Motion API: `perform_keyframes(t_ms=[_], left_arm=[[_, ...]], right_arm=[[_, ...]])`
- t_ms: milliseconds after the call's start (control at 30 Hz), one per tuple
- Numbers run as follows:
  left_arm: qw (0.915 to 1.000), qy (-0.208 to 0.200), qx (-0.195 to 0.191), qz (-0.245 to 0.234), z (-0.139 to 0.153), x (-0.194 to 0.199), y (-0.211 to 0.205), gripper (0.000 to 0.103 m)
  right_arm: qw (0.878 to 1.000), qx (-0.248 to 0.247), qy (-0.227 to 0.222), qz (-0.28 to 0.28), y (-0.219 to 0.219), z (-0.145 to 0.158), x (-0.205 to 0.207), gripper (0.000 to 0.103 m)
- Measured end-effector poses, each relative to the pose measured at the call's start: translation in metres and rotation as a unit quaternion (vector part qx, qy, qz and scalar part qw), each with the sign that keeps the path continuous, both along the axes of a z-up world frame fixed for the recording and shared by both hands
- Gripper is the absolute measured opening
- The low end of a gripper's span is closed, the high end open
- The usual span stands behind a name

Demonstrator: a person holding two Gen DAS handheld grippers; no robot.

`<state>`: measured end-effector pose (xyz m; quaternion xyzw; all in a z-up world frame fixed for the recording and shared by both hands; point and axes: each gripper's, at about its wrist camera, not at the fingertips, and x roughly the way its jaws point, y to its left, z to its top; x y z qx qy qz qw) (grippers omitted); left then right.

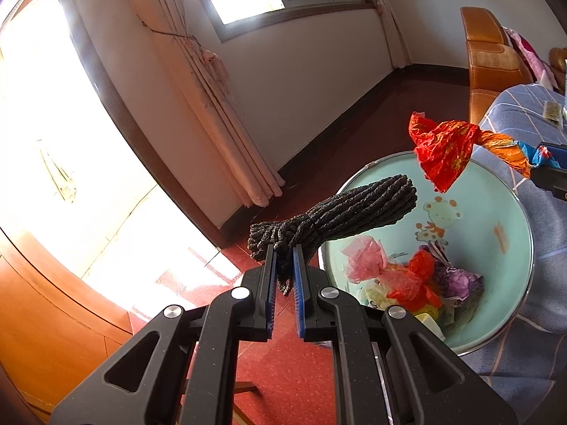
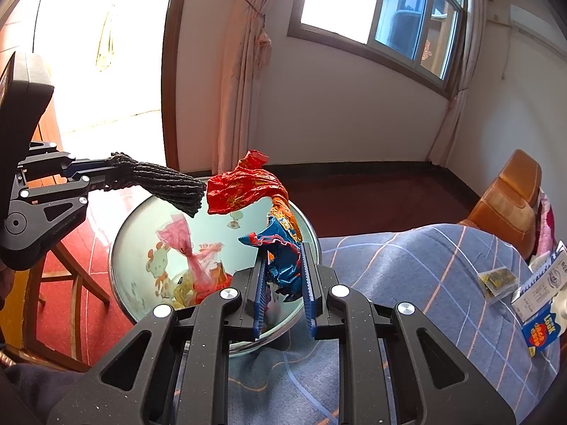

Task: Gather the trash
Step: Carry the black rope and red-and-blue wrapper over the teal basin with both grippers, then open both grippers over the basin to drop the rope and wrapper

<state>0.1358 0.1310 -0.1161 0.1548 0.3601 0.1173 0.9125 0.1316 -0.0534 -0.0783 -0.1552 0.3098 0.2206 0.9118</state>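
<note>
My left gripper [image 1: 284,248] is shut on a dark bundle of knitted cord [image 1: 340,209], which sticks out over the rim of a pale green bin [image 1: 496,191]. The same bundle [image 2: 166,182] and left gripper [image 2: 102,173] appear at the left of the right wrist view. My right gripper [image 2: 283,248] is shut on a crumpled red, orange and blue foil wrapper [image 2: 244,184], held above the bin [image 2: 138,233]. That wrapper [image 1: 446,148] hangs over the bin in the left wrist view. Pink, red and purple trash [image 1: 407,276] lies at the bin's bottom.
The bin stands on a red floor [image 1: 301,372] against a bed with a blue checked cover [image 2: 443,283]. Small packets [image 2: 496,279] and a carton [image 2: 542,301] lie on the cover. An orange headboard [image 2: 510,194], curtains [image 1: 212,88] and a wooden stool [image 2: 53,283] are nearby.
</note>
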Motion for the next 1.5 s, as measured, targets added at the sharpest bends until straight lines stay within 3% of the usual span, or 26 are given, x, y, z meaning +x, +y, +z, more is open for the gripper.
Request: perform_keyframes(t_ms=[1033,1133,1167,1233,1333,1400,1500], left_arm=[[0.9995,0.001,-0.028,-0.014,0.008,-0.004,-0.001,0.01],[0.999,0.002,-0.039,-0.02,0.009,-0.004,-0.003,0.017],[0.9989,0.002,-0.043,-0.019,0.009,-0.004,-0.002,0.028],[0.9986,-0.003,-0.049,-0.021,0.011,-0.006,-0.003,0.04],[0.9978,-0.017,-0.063,-0.016,0.018,-0.009,-0.001,0.066],[0.9967,-0.029,-0.074,-0.014,0.024,-0.013,0.0,0.068],[0.9944,-0.054,-0.09,-0.009,0.037,-0.023,-0.003,0.078]], right_arm=[[1.0,-0.003,-0.004,0.001,0.004,0.003,-0.003,0.019],[1.0,-0.004,-0.003,0.001,0.004,0.003,-0.003,0.02],[1.0,-0.003,-0.002,0.001,0.004,0.003,-0.002,0.02],[1.0,0.002,-0.005,-0.002,0.002,0.004,-0.003,0.034],[1.0,0.009,-0.004,-0.011,-0.004,0.006,-0.004,0.038],[1.0,0.017,-0.009,-0.022,-0.011,0.011,-0.009,0.047],[0.998,0.046,-0.017,-0.05,-0.027,0.022,-0.022,0.051]])
